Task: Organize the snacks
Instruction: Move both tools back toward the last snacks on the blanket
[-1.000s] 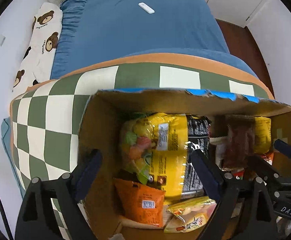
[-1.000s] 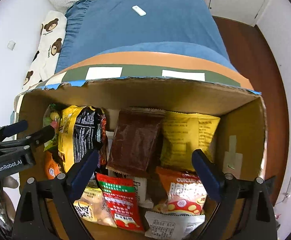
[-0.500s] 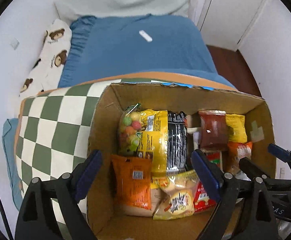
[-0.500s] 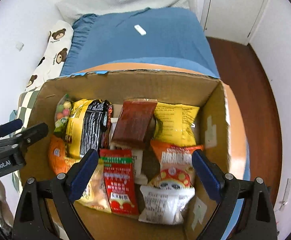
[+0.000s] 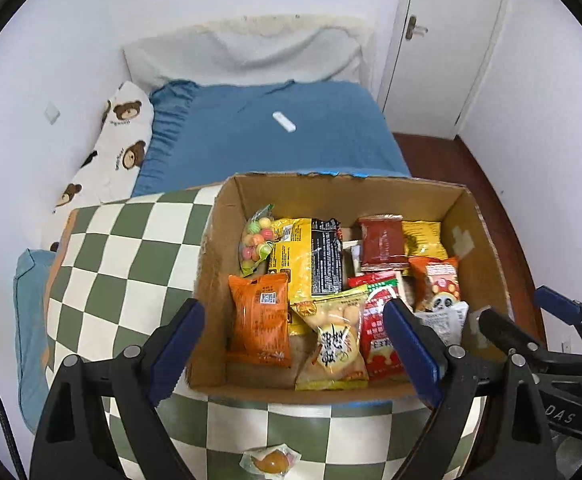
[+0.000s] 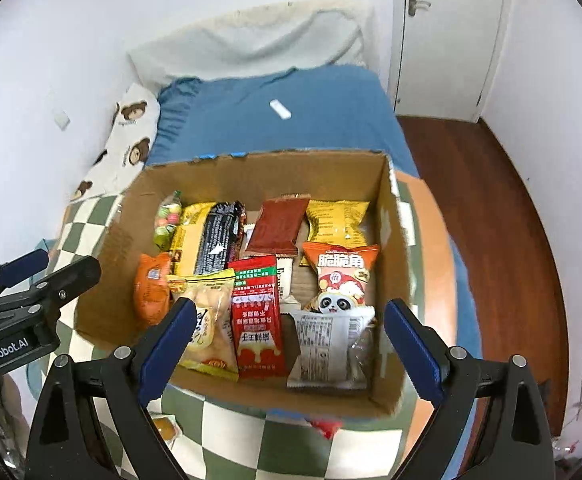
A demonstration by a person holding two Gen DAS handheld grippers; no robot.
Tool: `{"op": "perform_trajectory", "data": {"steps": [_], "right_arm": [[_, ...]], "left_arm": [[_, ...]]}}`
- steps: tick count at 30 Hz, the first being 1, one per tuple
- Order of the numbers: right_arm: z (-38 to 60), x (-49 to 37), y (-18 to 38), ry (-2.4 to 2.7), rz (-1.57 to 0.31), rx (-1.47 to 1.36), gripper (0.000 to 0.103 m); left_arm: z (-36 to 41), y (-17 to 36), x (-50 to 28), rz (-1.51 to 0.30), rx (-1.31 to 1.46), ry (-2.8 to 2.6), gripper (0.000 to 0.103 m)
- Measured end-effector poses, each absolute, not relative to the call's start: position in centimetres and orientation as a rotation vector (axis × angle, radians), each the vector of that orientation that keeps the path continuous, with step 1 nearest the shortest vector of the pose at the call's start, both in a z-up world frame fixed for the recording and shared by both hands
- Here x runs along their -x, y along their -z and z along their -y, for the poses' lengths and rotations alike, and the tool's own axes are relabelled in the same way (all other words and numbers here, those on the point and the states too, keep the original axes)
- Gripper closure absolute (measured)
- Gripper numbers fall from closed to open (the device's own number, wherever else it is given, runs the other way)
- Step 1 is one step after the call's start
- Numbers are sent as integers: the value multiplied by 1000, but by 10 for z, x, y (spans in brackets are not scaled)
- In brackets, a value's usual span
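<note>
Both grippers pulled back from the snack box (image 5: pixel 471 216)

Left gripper (image 5: pixel 293 334) and right gripper (image 6: pixel 287 334) stay wide, empty. Whole box shows now; only the left view catches the wrapped candy (image 5: pixel 270 461) at bottom.

I read "GenRobot.AI" in white on the black body of the left gripper (image 6: pixel 31 276), at the left edge of my right wrist view. On the right gripper (image 5: pixel 531 316), at the right edge of my left wrist view, only the letters "DAS" are legible. In the cardboard box (image 6: pixel 395 240), the orange panda snack bag (image 6: pixel 341 276) by the right wall carries "脆脆角" in white. Other packet print is too small to read.
</note>
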State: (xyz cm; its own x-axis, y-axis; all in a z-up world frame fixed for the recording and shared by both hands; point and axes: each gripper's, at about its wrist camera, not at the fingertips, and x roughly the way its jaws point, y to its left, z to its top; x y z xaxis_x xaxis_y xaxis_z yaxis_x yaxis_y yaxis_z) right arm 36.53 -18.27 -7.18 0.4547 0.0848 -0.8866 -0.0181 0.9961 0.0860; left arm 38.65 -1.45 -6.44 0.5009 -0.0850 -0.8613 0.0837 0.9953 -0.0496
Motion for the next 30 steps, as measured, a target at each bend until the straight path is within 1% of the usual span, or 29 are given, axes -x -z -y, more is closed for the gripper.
{"op": "perform_trajectory", "data": {"steps": [7, 14, 24, 27, 30], "right_arm": [[181, -309, 29, -52, -981, -49, 6], [178, -263, 1, -34, -908, -35, 6], [169, -224, -20, -62, -855, -52, 6], [168, -221, -20, -75, -857, -63, 6], [174, -224, -7, -110, -899, -110, 6]], "left_arm": [[7, 40, -337, -955, 6, 92, 12], [3, 18, -291, -889, 2, 93, 12], [-1, 0, -255, -841, 10, 87, 12], [-3, 2, -252, -846, 16, 80, 12], [-7, 14, -254, -875, 9, 58, 12]]}}
